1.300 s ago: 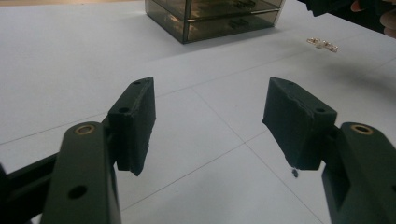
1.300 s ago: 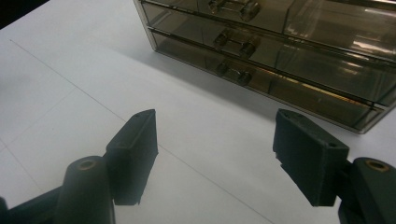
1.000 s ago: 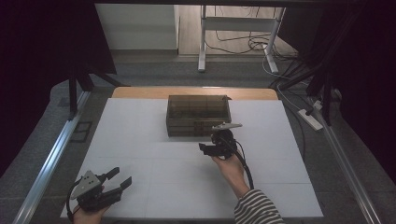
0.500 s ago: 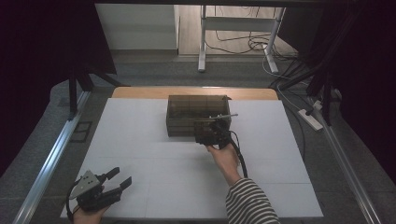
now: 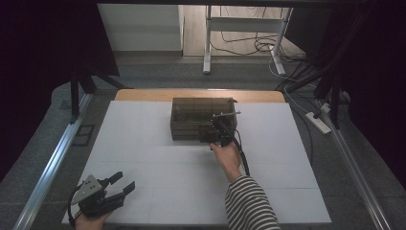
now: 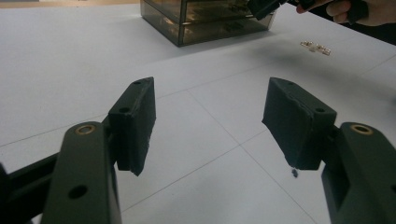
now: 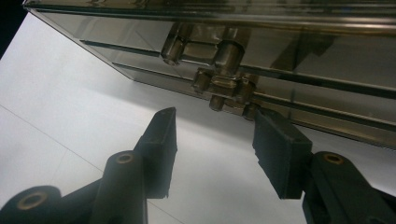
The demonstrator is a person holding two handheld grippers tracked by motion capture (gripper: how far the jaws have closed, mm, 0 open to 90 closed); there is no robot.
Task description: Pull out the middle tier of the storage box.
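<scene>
Smoky plastic box (image 7: 280,51), no readable label; my right gripper (image 7: 212,135) gapes at its latch (image 7: 224,88), left gripper (image 6: 210,126) open.

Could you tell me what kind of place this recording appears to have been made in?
Probably a lab or workshop recording station: a white table framed by dark curtains, loose cables on the floor behind, and a person working hand-held grippers, the right gripper at a smoky clear box.

From my remote seat: the box (image 5: 201,118) sits at frame centre on the table (image 5: 143,158), the right gripper (image 5: 221,135) at its lower-right edge, the left gripper (image 5: 107,191) lower left.
</scene>
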